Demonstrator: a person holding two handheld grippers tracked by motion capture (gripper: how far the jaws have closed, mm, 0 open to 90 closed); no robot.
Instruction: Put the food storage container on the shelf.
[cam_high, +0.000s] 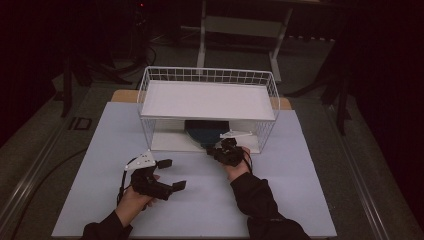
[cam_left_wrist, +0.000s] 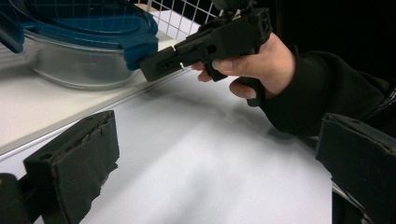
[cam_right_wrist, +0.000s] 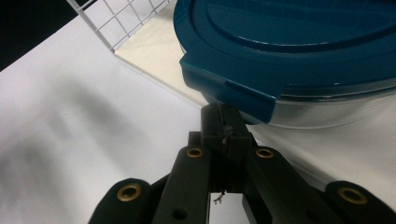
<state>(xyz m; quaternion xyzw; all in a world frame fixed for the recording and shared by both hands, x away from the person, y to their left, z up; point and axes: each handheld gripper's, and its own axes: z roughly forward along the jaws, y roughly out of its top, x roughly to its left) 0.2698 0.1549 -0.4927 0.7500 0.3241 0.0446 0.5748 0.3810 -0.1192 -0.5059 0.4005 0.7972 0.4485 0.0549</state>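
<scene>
Right gripper (cam_right_wrist: 224, 128) has its jaws pressed flat together, nothing between them, tips just under the lid tab of the container (cam_right_wrist: 299, 60). That container is a clear bowl with a dark teal snap-on lid (cam_left_wrist: 93, 23) (the tab juts over the rim), sitting on the bottom board inside the white wire basket (cam_high: 150, 95). A white shelf (cam_high: 207, 100) lies across the basket's top, right over the container. Left gripper (cam_high: 170, 174) rests on the white table (cam_high: 300, 200) well apart, jaws wide and empty.

teal lid (cam_right_wrist: 299, 42), clear container (cam_left_wrist: 70, 65), white wire basket (cam_high: 207, 75), black grippers
</scene>
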